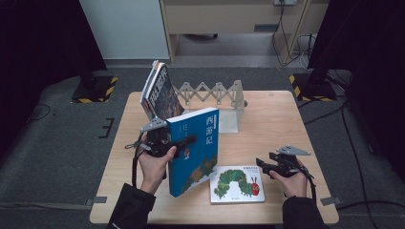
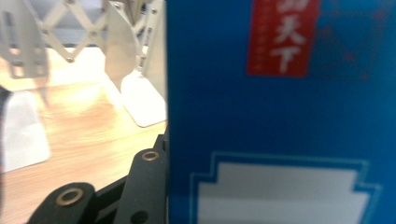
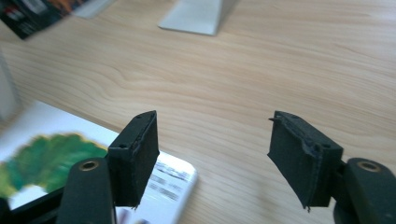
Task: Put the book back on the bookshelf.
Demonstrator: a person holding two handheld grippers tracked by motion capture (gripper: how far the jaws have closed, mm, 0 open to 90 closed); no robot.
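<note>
**High view check: blue book held upright, slip and tip risk**

High view shows my left hand-held gripper (image 1: 184,142) clamped on the blue book (image 1: 197,152), jaws closed across its spine-side edge roughly a third of the way down. The book stands upright near the middle-left of the worktop (image 1: 272,119), lower edge at or just above the surface; I cannot tell which. In the left gripper view the blue cover (image 2: 280,116) sits hard against the visible black jaw.

My right hand-held gripper (image 1: 267,166) hovers just beside the right edge of the caterpillar picture book (image 1: 237,184), which lies flat in front. Its jaws stand wide apart in the right gripper view and hold nothing.

Orientation: the blue book's long axis runs near vertical, leaning slightly, top edge up, front cover facing me, spine toward the left.

Risks, in my judgement:
- The grip is on one edge only, so the book's weight may pivot it about the jaws and swing it down onto the picture book.
- The leaning books (image 1: 157,93) at the expanding metal bookend rack (image 1: 215,95) look poorly supported; a knock while slotting the blue book in could topple them.
- A glossy cover may slide between the pads if I move quickly.
</note>
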